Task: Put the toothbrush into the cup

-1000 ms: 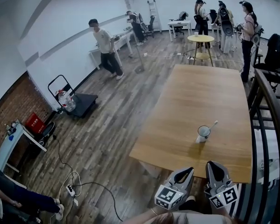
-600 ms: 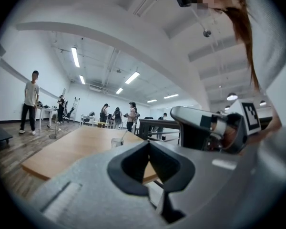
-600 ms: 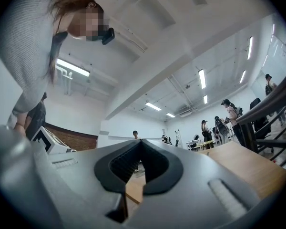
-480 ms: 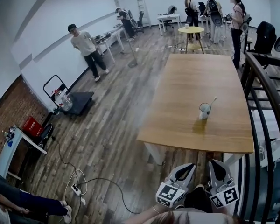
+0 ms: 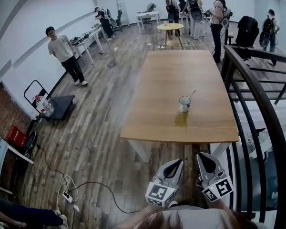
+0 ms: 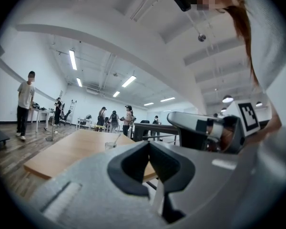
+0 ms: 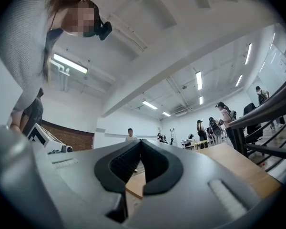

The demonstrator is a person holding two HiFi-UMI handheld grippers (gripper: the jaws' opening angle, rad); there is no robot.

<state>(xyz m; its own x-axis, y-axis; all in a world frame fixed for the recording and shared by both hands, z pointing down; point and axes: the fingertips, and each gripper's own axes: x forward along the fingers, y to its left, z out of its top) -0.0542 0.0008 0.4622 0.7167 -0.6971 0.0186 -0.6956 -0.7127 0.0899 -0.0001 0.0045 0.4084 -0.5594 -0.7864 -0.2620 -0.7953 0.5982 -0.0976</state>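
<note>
A white cup [image 5: 184,104] stands on the wooden table [image 5: 162,75], toward its near right part. The toothbrush [image 5: 191,95] leans inside it, handle pointing up and right. In the left gripper view the cup [image 6: 110,145] shows small and far off, past the jaws. My left gripper [image 5: 175,162] and right gripper [image 5: 202,156] hang side by side below the table's near edge, well short of the cup. Both are shut with nothing between the jaws, as the left gripper [image 6: 148,144] and right gripper [image 7: 141,142] show in their own views.
A dark metal railing [image 5: 257,104] runs along the table's right side. Several people stand at the far end of the room near a round yellow table [image 5: 170,27]. One person [image 5: 64,56] stands at the left by a trolley [image 5: 50,106]. A power strip [image 5: 66,195] with cables lies on the floor.
Both grippers have drawn back from the table's near edge, and floor now shows between them and it. The cup with the toothbrush looks farther off and has not moved on the table.
</note>
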